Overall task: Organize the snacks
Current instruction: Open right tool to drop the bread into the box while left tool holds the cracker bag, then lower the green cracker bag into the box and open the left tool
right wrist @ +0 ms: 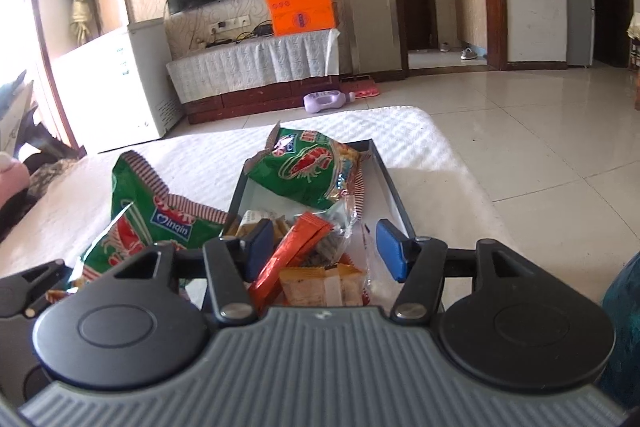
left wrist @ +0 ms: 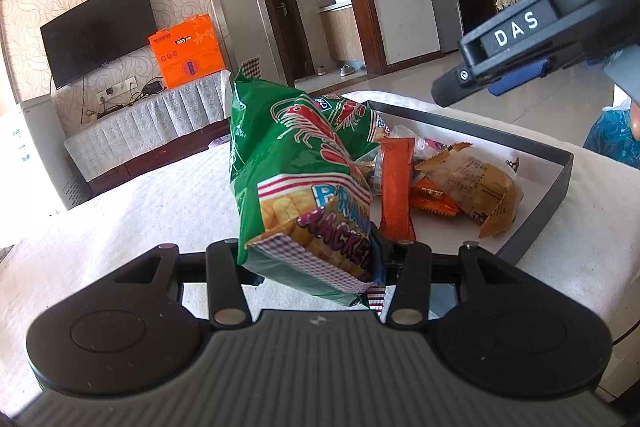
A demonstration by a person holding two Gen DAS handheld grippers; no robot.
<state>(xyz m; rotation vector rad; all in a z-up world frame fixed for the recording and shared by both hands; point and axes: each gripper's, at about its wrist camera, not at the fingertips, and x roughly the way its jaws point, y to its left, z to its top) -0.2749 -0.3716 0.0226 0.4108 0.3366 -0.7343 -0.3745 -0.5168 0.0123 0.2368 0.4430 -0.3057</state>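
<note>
Left tool grips the green cracker bag upright, just left of the tray, while the empty right tool hovers part-open above it.

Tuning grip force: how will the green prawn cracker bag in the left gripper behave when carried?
Likely light: the green prawn cracker bag stands upright from a bottom-edge pinch in the left gripper. Creased film suggests it flexes and may sway. Glossy surface could slip; contents probably crush easily.
</note>
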